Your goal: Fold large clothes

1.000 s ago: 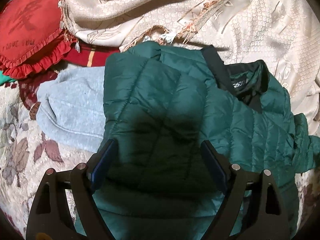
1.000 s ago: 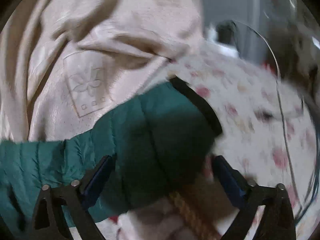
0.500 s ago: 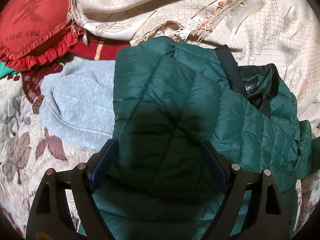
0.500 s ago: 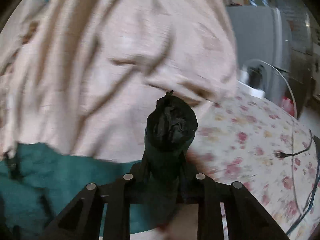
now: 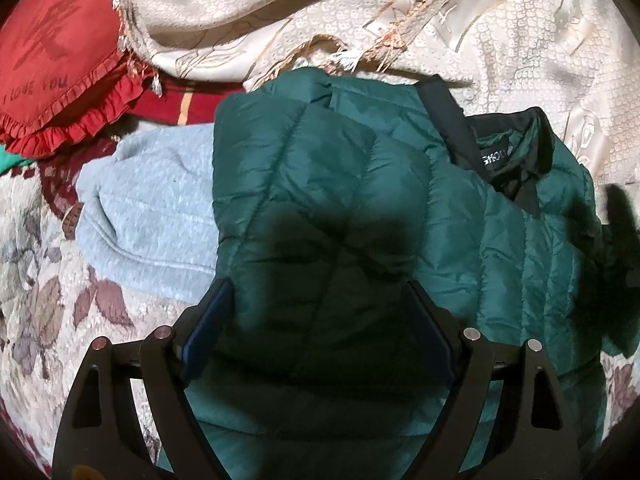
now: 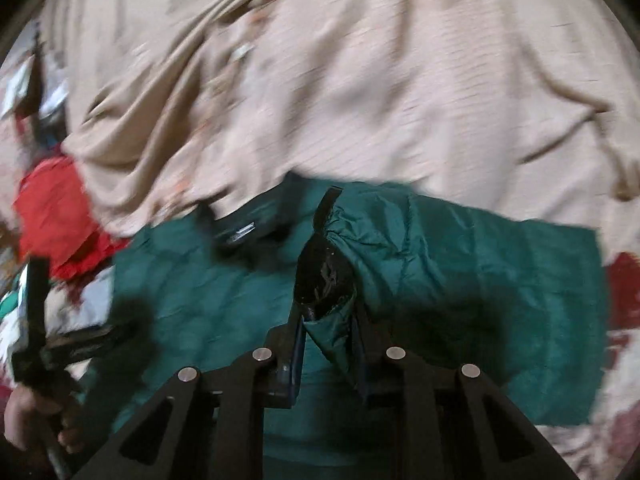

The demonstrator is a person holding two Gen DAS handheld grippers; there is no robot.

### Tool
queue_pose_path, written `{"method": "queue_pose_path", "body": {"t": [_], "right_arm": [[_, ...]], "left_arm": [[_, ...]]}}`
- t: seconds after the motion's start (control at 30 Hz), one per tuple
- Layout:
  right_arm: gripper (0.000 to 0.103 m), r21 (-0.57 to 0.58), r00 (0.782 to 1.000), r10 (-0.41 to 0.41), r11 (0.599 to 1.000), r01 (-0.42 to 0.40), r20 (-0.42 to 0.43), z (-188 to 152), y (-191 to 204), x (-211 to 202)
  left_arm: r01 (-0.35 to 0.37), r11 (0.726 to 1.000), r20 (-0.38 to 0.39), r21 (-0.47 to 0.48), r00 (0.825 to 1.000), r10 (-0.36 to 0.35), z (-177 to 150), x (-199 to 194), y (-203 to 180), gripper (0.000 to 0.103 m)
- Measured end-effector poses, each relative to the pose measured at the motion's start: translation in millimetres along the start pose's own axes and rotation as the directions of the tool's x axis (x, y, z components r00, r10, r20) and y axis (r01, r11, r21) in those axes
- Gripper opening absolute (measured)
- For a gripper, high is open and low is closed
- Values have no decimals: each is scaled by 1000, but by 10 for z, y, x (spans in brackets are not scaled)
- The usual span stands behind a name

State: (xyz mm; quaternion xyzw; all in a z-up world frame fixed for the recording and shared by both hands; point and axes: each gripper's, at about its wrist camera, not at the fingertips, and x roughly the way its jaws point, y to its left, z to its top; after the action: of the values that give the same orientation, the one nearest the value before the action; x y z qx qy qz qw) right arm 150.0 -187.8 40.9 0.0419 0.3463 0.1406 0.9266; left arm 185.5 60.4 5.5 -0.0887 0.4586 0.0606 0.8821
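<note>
A dark green quilted jacket [image 5: 340,208] lies on the bed, its left side folded over and its black collar [image 5: 500,152] at the upper right. My left gripper [image 5: 316,320] hovers open just above the folded part, touching nothing that I can see. In the right wrist view my right gripper [image 6: 326,340] is closing its jaws on the jacket's black-lined sleeve cuff [image 6: 324,280], which sticks up between the pads, over the jacket's body [image 6: 500,280]. A hand [image 6: 16,412] holding the left gripper [image 6: 52,352] shows at that view's left edge.
A light blue garment [image 5: 148,208] lies partly under the jacket's left side. A red ruffled cushion [image 5: 52,68] sits at the far left. A beige fringed cloth [image 5: 440,20] is bunched behind the jacket. The floral bedspread [image 5: 40,300] lies underneath.
My right gripper closed on the sleeve cuff and swung it left, from the floral bedspread over to the jacket's body. The left gripper stayed where it was, still open.
</note>
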Motion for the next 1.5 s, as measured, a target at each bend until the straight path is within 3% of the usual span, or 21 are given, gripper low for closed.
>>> {"method": "queue_pose_path", "body": {"t": [0.13,0.23,0.3,0.33,0.37,0.4,0.5,0.6,0.7,0.77,0.87,1.0,1.13,1.17,1.23,1.4,1.5], "right_arm": [[20,-52,985,159,985,-162,-63,-159,349,305],[20,-105,981,159,980,-171,-114,-261,482,480],[29,-84,974,197,975,-207,-112,-269,466,488],[49,-64,971,219,972,-226,-99,-262,448,459],[69,-54,974,212,975,-217,-86,-253,442,420],[75,-58,975,207,976,-212,-76,-247,449,384],[77,-101,980,168,979,-179,-105,-239,492,296],[77,-153,988,29,987,-53,-155,-300,454,127],[77,-194,973,-120,978,81,-199,-458,270,-60],[77,-220,956,-177,968,125,-235,-586,134,-126],[78,-213,935,-192,968,131,-298,-829,-115,-99],[83,-123,965,-115,988,87,-236,-1033,-372,-163],[87,-105,964,-105,991,81,-246,-1013,-465,-114],[89,-108,963,-110,991,85,-248,-1008,-471,-98],[92,-115,960,-118,989,92,-252,-998,-468,-76],[99,-126,955,-132,987,101,-265,-1026,-386,-126],[102,-134,952,-140,985,106,-272,-1018,-364,-95]], "left_arm": [[21,1000,28,9,999,-21,19,-48,-44,86],[56,998,32,20,998,-57,9,-58,-93,86],[87,996,27,34,996,-88,-4,-51,-140,86],[101,994,24,39,994,-102,-10,-49,-162,86],[113,993,23,43,993,-114,-14,-51,-185,86],[121,991,24,47,992,-123,-17,-56,-206,86],[148,988,28,51,988,-149,-14,-106,-261,86],[200,978,41,52,978,-203,-8,-199,-342,86],[302,951,31,69,952,-305,-22,-249,-490,86],[365,926,3,97,930,-367,-64,-230,-673,86],[410,897,-37,165,912,-409,-136,-167,-997,86],[374,895,-58,242,927,-372,-211,-33,-1336,86],[345,893,-62,288,938,-342,-260,83,-1512,84],[349,892,-40,288,935,-353,-265,77,-1515,61],[390,878,-74,277,920,-386,-247,96,-1528,20],[425,859,-7,285,897,-441,-234,-214,-1459,18],[459,838,56,294,867,-495,-149,-587,-1286,18]]}}
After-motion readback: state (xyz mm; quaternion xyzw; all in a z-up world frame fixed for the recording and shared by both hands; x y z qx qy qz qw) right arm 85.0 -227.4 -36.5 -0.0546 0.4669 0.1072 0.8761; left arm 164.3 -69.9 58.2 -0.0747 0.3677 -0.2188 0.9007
